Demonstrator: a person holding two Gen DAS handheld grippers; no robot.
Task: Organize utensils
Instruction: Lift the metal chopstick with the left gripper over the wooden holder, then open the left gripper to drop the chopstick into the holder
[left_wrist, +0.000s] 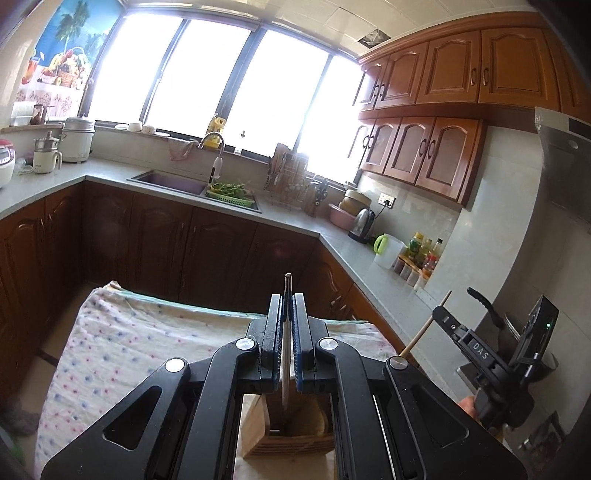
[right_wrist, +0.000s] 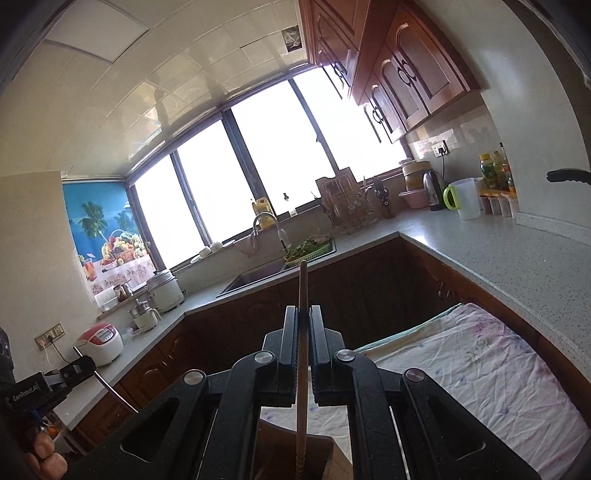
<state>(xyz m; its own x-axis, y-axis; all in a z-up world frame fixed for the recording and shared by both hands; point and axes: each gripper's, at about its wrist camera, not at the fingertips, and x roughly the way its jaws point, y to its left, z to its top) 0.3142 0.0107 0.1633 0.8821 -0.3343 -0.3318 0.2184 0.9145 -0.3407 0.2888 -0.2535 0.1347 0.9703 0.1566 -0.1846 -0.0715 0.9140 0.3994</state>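
Left wrist view: left gripper (left_wrist: 287, 301) is pinching a thin grey metal chopstick (left_wrist: 286, 332) between its ribbed blue-edged fingers (left_wrist: 300, 332), clamped tight, above the slatted wooden holder (left_wrist: 291, 439).
Right wrist view: right gripper (right_wrist: 303, 314) is gripping a pale wooden chopstick (right_wrist: 302, 354) with fingers (right_wrist: 290, 347) pressed narrow around it; the ridged lower end is hanging over the holder (right_wrist: 332, 448).
Writing: "DAS" is showing on the right gripper's body (left_wrist: 476, 350); "GenRobot.AI" on the left one's (right_wrist: 26, 393).
Bench: wrinkled flower-print cloth (left_wrist: 147, 347) is lying under the holder.
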